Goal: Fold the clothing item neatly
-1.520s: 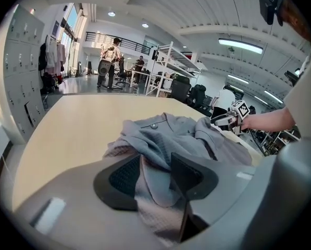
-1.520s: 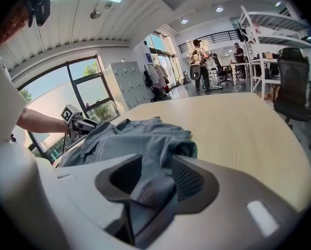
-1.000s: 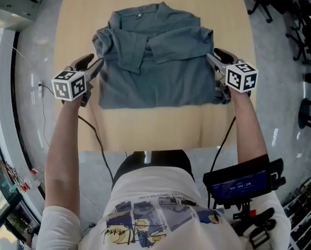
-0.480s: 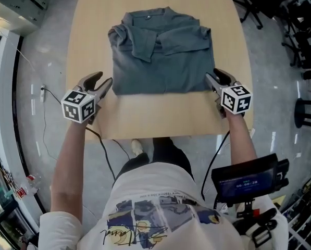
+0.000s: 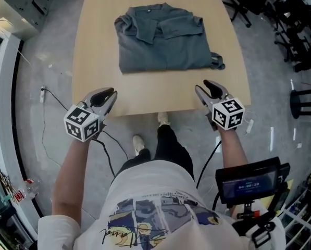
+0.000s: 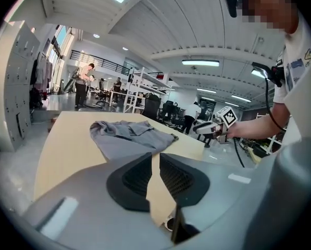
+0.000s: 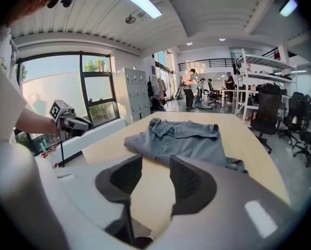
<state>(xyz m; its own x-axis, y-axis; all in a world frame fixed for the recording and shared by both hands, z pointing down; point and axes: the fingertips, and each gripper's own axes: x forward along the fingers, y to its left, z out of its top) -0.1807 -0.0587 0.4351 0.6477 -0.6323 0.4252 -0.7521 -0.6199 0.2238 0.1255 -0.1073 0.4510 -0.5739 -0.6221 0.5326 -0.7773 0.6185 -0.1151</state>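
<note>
The grey-blue shirt (image 5: 163,40) lies folded on the far half of the wooden table (image 5: 160,95), collar at the far side, with a scrap of fabric (image 5: 216,61) sticking out at its near right corner. Both grippers hang off the table's near edge, well apart from the shirt. My left gripper (image 5: 111,92) has just been closing its jaws; a narrow gap is left, with nothing in it (image 6: 156,155). My right gripper (image 5: 202,86) stands open and empty (image 7: 156,160). The shirt also shows in the left gripper view (image 6: 126,137) and in the right gripper view (image 7: 184,139).
Black office chairs (image 5: 296,14) stand on the floor to the right of the table. A cable (image 5: 46,113) trails over the floor at the left. The person's feet (image 5: 145,139) are below the table's near edge. Lockers (image 6: 17,87) and shelving stand farther off.
Both grippers have drawn back from the shirt's near corners to beyond the table's near edge. The shirt stays lying on the table. The left jaws stand narrower than before.
</note>
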